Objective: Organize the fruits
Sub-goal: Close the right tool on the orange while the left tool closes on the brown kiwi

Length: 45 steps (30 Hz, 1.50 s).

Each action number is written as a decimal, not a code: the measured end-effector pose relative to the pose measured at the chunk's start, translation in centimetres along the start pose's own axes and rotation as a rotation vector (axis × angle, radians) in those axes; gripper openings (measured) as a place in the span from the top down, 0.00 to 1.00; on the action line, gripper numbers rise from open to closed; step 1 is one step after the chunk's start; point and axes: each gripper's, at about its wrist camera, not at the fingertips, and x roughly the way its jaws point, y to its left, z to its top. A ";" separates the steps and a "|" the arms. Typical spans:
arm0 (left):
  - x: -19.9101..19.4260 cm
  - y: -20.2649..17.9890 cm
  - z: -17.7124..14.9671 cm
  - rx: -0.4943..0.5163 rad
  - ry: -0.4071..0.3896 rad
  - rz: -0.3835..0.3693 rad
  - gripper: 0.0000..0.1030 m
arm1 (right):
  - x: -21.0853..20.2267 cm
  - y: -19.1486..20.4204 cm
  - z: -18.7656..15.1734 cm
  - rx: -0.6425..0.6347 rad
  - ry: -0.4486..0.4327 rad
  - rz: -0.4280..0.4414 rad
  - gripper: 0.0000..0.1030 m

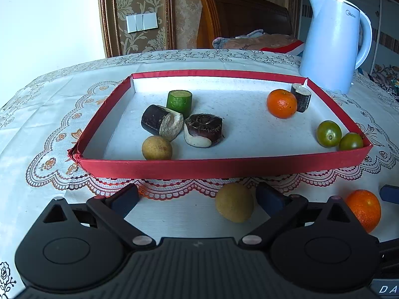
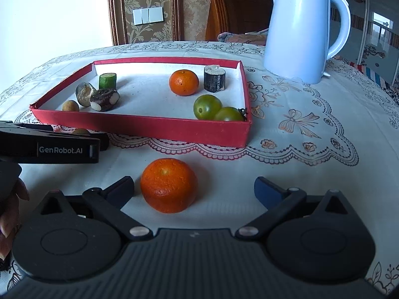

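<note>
A red-walled tray (image 1: 219, 167) (image 2: 149, 127) holds several fruits: an orange (image 1: 281, 103) (image 2: 184, 82), two green tomatoes (image 1: 328, 133) (image 2: 207, 106), a tan longan (image 1: 157, 147), a green piece (image 1: 179, 102), dark sugarcane pieces (image 1: 203, 130) (image 2: 214, 78). My left gripper (image 1: 197, 196) is open in front of the tray, with a loose tan longan (image 1: 234, 205) between its fingers near the right one. My right gripper (image 2: 194, 190) is open around a loose orange (image 2: 169, 185) (image 1: 364, 209) on the tablecloth.
A white electric kettle (image 1: 334, 42) (image 2: 299, 30) stands at the back right beside the tray. The left gripper's body (image 2: 49, 147) reaches in from the left in the right wrist view. A lace tablecloth (image 2: 299, 129) covers the table. A chair stands behind.
</note>
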 end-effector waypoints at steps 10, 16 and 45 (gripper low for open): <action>0.1 0.0 0.0 0.001 0.001 -0.003 0.00 | -0.3 0.0 -0.1 -0.004 -0.016 0.002 0.09; 0.0 0.0 0.0 0.002 0.001 -0.004 0.00 | -0.5 0.3 -0.2 -0.029 -0.031 0.013 0.20; -1.0 -0.2 -0.5 0.048 -0.023 -0.048 0.20 | -0.8 0.7 -0.3 -0.051 -0.052 0.041 0.43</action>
